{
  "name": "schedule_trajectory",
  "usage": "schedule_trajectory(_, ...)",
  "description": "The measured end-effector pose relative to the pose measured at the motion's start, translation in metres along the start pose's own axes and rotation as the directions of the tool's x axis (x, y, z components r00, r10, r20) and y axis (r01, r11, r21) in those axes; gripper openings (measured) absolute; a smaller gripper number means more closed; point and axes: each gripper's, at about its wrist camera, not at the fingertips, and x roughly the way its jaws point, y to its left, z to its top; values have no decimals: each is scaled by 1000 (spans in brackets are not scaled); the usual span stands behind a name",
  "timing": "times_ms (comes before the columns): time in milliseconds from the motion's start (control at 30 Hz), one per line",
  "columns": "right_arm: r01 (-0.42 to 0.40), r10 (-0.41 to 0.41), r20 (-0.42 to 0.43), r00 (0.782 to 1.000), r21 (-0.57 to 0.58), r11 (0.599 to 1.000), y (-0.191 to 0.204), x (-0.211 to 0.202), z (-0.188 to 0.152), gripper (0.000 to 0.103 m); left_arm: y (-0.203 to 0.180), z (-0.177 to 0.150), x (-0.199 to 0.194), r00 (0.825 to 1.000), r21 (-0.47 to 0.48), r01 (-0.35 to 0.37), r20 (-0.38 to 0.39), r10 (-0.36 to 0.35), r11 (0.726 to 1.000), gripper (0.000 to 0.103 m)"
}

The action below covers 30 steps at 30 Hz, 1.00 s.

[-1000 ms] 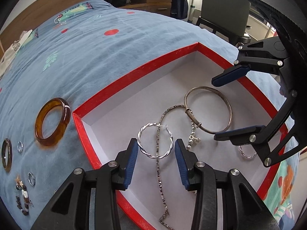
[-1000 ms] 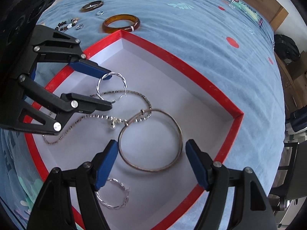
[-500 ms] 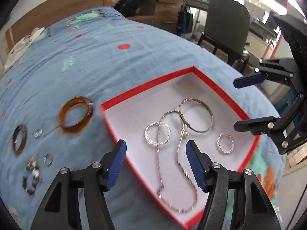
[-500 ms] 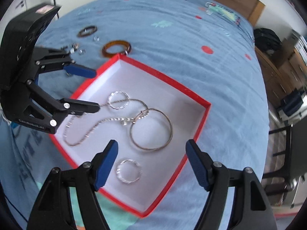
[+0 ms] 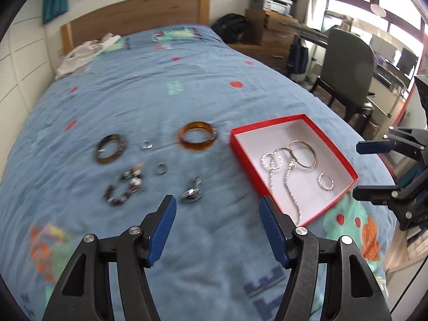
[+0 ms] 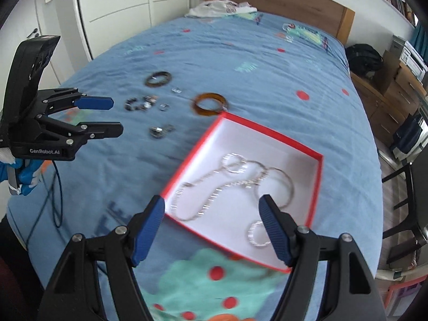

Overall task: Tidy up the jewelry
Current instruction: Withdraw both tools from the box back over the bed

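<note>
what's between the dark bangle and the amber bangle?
One small silver ring, apart from both the dark bangle and the amber bangle; otherwise bare bedspread. Clearest in the left wrist view.

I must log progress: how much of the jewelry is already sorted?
Partly done. In the red box: a chain, a bangle and silver hoops. Nothing in hand: the left gripper and right gripper are both open. Left on the bed: an amber bangle, a dark bangle, a beaded bracelet and small rings.
</note>
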Motion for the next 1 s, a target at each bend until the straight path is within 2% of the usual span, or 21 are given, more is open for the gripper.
schedule_trajectory(367, 0, 0, 83, 997, 9, 1000, 67, -34, -4, 72, 28, -47, -73, 995, -69, -72, 69, 76, 995, 64)
schedule_trajectory(567, 16, -16, 113, 994, 0, 1000, 98, -49, -1, 72, 38, -58, -102, 988, -107, -90, 113, 102, 990, 64)
schedule_trajectory(733, 33, -33, 138, 990, 6, 999, 118, -63, 0, 72, 44, -64, -120, 982, -148, -95, 151, 118, 984, 64)
schedule_trajectory(1000, 55, -65, 150, 987, 71, 996, 132, -61, -2, 72, 65, -77, -128, 973, -203, -141, 153, 174, 969, 64)
